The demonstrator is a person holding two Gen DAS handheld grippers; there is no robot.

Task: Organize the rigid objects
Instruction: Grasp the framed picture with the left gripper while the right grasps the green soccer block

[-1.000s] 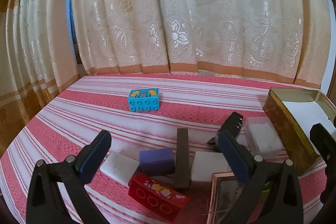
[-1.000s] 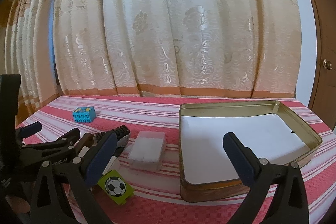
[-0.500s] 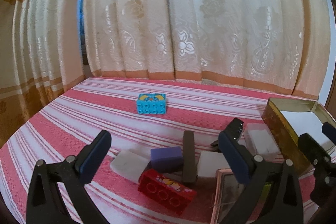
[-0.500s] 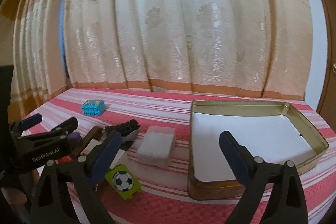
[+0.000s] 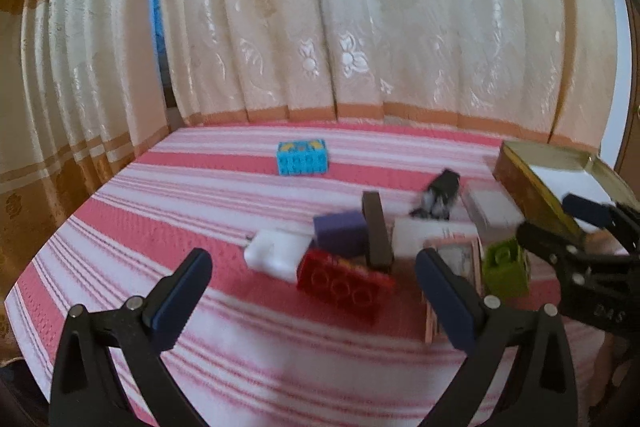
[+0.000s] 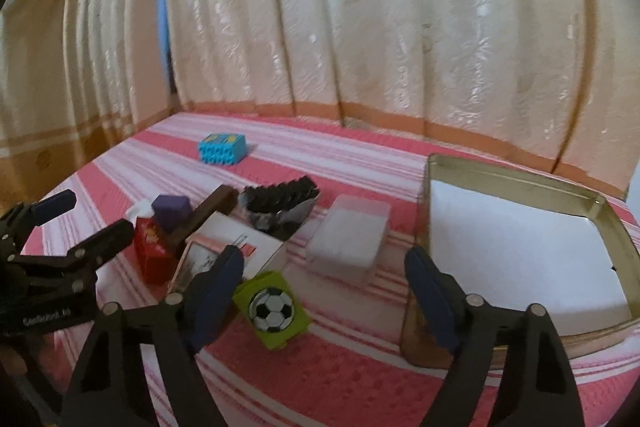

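A pile of small objects lies on the pink striped cloth: a red brick (image 5: 344, 287), a purple block (image 5: 340, 233), a white block (image 5: 278, 253), a dark bar (image 5: 376, 227) and a framed picture (image 5: 452, 259). A blue brick (image 5: 302, 157) sits alone further back. My left gripper (image 5: 314, 291) hangs open before the pile, holding nothing. My right gripper (image 6: 324, 293) is closing its jaws. The green football brick (image 6: 274, 307) lies between them near the left finger, untouched by the pads. The open gold tin (image 6: 500, 173) stands to the right.
A translucent white box (image 6: 348, 239) and a black toothed clip (image 6: 280, 203) lie between the pile and the tin. Patterned curtains hang close behind the cloth's far edge. The left gripper (image 6: 88, 219) shows at the left of the right wrist view.
The right gripper's jaws have narrowed, and it has turned left and down toward the green brick. The left gripper has pulled back, so the pile sits further right and away.
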